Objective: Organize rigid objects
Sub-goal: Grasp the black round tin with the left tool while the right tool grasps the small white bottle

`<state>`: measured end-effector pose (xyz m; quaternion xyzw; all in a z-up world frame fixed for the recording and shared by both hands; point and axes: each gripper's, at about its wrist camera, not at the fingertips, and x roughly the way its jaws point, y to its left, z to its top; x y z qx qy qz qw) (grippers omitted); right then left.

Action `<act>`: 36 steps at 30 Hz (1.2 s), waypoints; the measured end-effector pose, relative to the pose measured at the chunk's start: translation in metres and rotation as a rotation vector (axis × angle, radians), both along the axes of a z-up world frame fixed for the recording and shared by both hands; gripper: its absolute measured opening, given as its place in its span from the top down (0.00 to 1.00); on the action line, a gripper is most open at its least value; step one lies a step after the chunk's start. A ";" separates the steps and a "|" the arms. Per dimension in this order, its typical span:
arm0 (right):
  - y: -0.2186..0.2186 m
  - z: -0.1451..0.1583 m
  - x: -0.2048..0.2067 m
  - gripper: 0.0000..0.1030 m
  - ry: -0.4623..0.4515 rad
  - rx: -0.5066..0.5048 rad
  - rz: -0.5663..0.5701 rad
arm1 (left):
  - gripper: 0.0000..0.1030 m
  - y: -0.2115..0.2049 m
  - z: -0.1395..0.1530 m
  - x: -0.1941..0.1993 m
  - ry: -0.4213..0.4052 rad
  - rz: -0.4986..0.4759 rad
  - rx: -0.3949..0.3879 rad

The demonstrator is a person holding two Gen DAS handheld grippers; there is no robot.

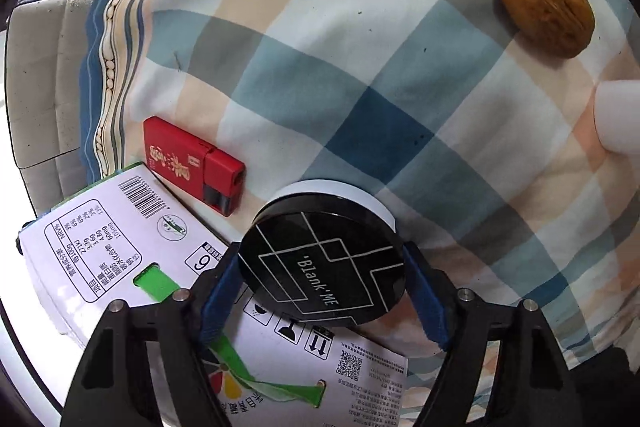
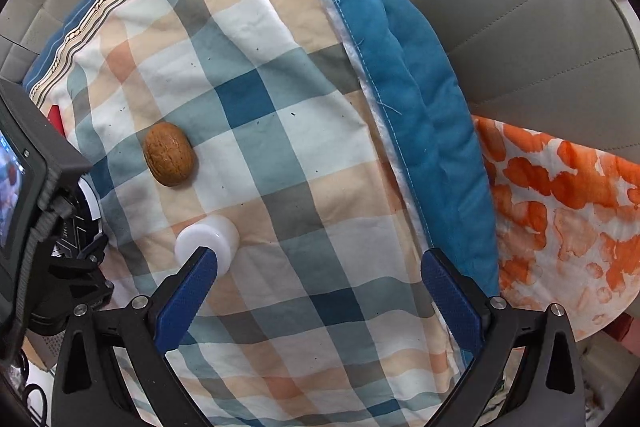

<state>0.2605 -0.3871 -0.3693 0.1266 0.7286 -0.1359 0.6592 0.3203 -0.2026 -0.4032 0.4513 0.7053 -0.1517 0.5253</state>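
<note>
Your left gripper [image 1: 322, 283] clamps the black compact [image 1: 322, 267] above the carton [image 1: 120, 251]; its smooth rim (only edge-held) could slip. Your right gripper [image 2: 318, 291] hangs spread, nudging the white jar [image 2: 210, 237].

Checked quilt [image 2: 280, 131] carries walnut [image 2: 170, 153], white cap [image 2: 212, 237], red lighter [image 1: 192, 165], printed carton [image 1: 120, 251].
</note>
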 end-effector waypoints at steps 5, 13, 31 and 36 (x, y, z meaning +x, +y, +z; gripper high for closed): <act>-0.004 0.005 -0.006 0.00 -0.006 0.010 -0.009 | 0.27 0.020 0.019 0.026 -0.029 0.140 -0.096; -0.007 0.021 -0.007 0.00 -0.116 0.149 -0.072 | 0.27 0.036 0.036 0.046 -0.021 0.510 -0.314; 0.021 -0.011 0.007 0.59 -0.075 0.250 -0.049 | 0.27 0.037 0.017 0.007 -0.059 0.536 -0.274; 0.008 -0.008 0.000 0.66 -0.085 0.241 -0.060 | 0.27 0.037 0.005 0.012 -0.055 0.541 -0.272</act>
